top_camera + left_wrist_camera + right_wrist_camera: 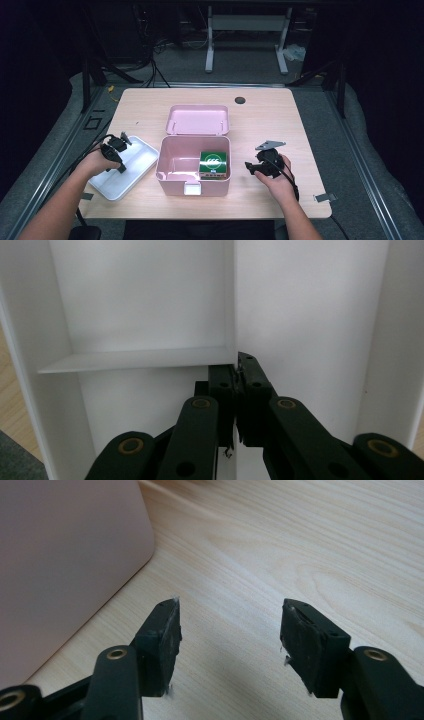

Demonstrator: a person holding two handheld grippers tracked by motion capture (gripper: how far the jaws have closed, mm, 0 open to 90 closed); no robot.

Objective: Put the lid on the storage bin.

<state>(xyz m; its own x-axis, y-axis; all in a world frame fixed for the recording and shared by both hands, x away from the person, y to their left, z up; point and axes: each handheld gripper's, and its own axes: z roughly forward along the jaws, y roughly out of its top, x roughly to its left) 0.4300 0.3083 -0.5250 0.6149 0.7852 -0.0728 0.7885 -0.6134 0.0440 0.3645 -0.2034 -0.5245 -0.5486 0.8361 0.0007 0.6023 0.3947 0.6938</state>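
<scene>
Left gripper (239, 390) clamped, right gripper (230, 645) agape

Green packet (214, 165): white logo, lettering too small to read.

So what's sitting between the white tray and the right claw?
In the high view, the open pink box, a green packet inside it, stands between the white tray and the right claw; bare table separates box and claw.
</scene>
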